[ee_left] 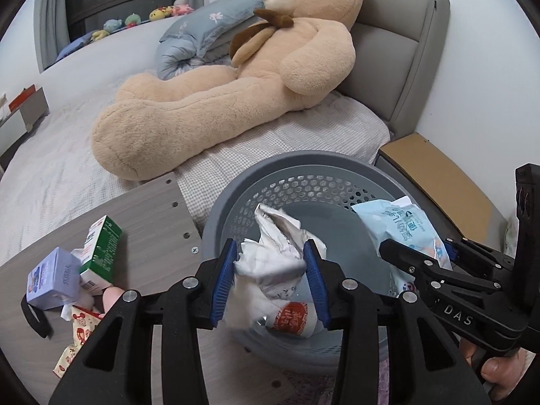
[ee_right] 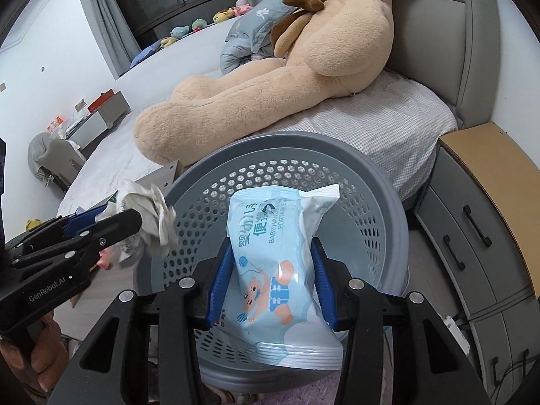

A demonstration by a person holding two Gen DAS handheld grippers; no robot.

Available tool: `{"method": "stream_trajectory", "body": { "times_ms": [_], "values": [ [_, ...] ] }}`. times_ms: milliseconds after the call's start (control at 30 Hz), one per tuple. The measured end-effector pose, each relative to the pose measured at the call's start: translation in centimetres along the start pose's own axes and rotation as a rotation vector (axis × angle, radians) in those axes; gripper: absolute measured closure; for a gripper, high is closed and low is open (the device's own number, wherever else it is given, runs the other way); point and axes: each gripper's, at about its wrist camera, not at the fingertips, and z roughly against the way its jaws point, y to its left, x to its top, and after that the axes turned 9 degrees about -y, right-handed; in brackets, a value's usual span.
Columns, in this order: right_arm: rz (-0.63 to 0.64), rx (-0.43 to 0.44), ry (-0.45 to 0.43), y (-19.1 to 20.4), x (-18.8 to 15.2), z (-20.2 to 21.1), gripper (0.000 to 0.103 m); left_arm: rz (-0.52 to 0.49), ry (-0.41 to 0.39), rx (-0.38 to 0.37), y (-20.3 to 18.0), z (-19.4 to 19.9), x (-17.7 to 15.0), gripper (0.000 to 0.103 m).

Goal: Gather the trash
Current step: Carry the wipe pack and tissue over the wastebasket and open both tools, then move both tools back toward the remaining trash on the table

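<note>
A grey perforated basket (ee_left: pixel 300 160) (ee_right: pixel 371 182) stands on the floor beside the bed. In the left wrist view my left gripper (ee_left: pixel 270 253) hangs over it, its blue pads closed against a crumpled white paper wad (ee_left: pixel 273 263). The right wrist view shows the same left gripper (ee_right: pixel 118 214) and paper wad (ee_right: pixel 152 212) at the basket's left rim. My right gripper (ee_right: pixel 270 249) (ee_left: pixel 415 249) is shut on a pale blue baby wipes packet (ee_right: pixel 273 236) (ee_left: pixel 401 222) above the basket's middle. A white cup with a red label (ee_left: pixel 293 317) shows below the wad; whether it lies in the basket I cannot tell.
A wooden table (ee_left: pixel 145 209) to the left carries a green carton (ee_left: pixel 104 243), a lavender carton (ee_left: pixel 54 280) and wrappers (ee_left: pixel 77 330). A big teddy bear (ee_left: pixel 236 84) lies on the bed behind. A grey drawer unit (ee_right: pixel 472 236) stands right of the basket.
</note>
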Motion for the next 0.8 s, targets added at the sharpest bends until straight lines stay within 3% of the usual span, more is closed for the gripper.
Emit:
{"method": "stream_trajectory", "body": {
  "times_ms": [67,133,167,333,800],
  "values": [
    [-0.006,0.002,-0.001,-0.4,0.3,-0.2,0.058,0.001,0.001,0.003,-0.2,-0.2,0.1,0.051],
    [-0.007,0.005,-0.004,-0.6,0.4,-0.2,0.049,0.004,-0.007,0.015,-0.2,-0.2,0.3,0.037],
    [-0.01,-0.001,-0.014,-0.7,0.5,-0.2,0.039,0.006,-0.013,0.022,-0.1,-0.1,0.3,0.033],
    [-0.019,-0.011,-0.016,-1.1,0.5,-0.3,0.038,0.016,-0.011,0.045,0.2,-0.2,0.3,0.032],
    [-0.009,-0.041,-0.015,-0.4,-0.2,0.3,0.038,0.054,-0.033,0.084,1.4,1.2,0.0,0.015]
  ]
}}
